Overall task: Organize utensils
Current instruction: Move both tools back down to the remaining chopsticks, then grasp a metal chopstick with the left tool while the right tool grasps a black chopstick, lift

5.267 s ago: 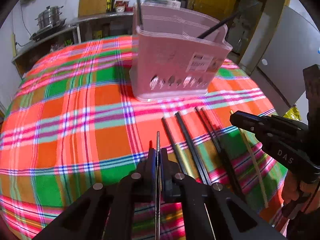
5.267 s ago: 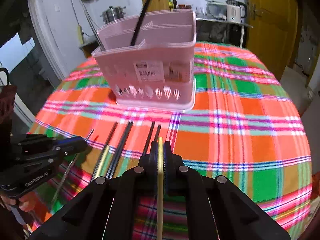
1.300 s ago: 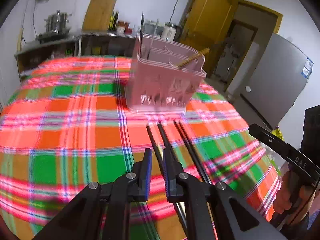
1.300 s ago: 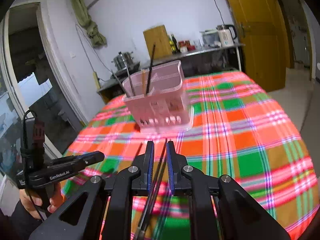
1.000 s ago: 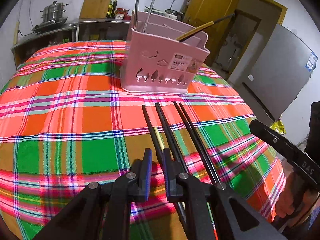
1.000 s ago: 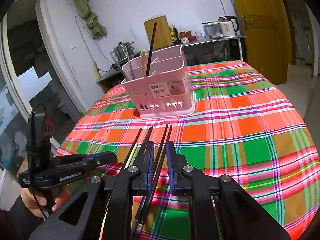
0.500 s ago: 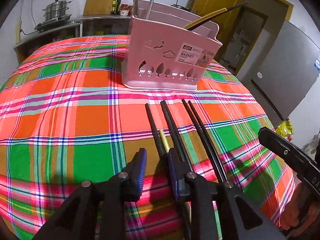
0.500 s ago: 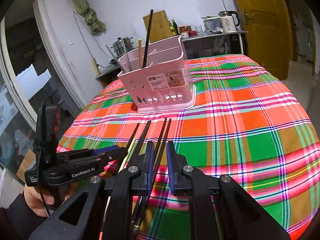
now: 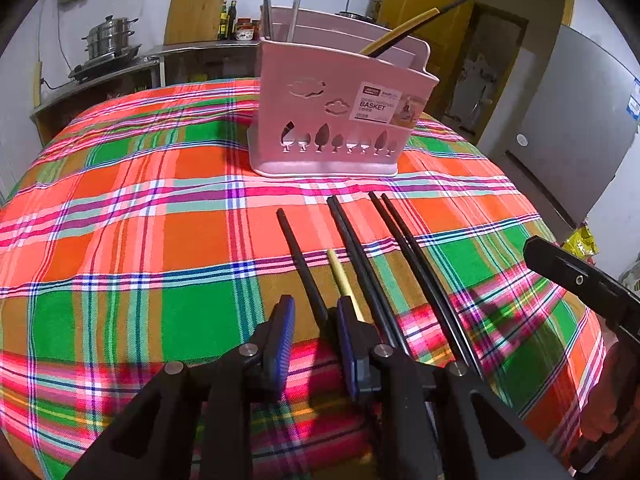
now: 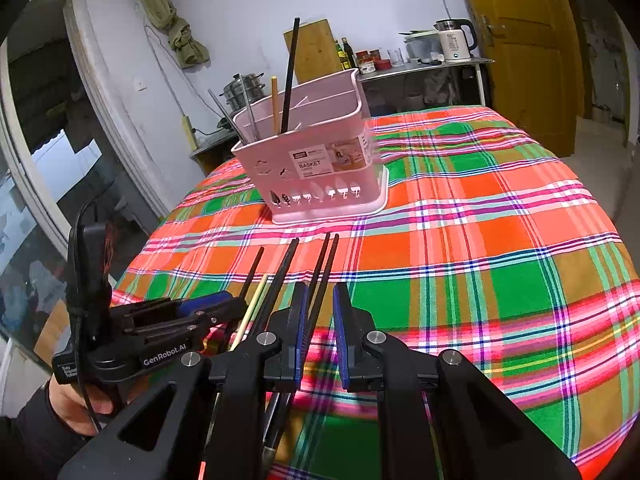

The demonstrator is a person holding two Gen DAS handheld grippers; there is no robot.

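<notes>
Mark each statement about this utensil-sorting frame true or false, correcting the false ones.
1. The pink basket stands upright on the plaid tablecloth. True.
2. The basket is empty. False: chopsticks stick up out of it.
3. Black chopsticks lie on the cloth in front of the basket. True.
4. The left gripper is clamped on a spoon. False: it is open, over a black chopstick.
5. The right gripper holds nothing. True.
</notes>
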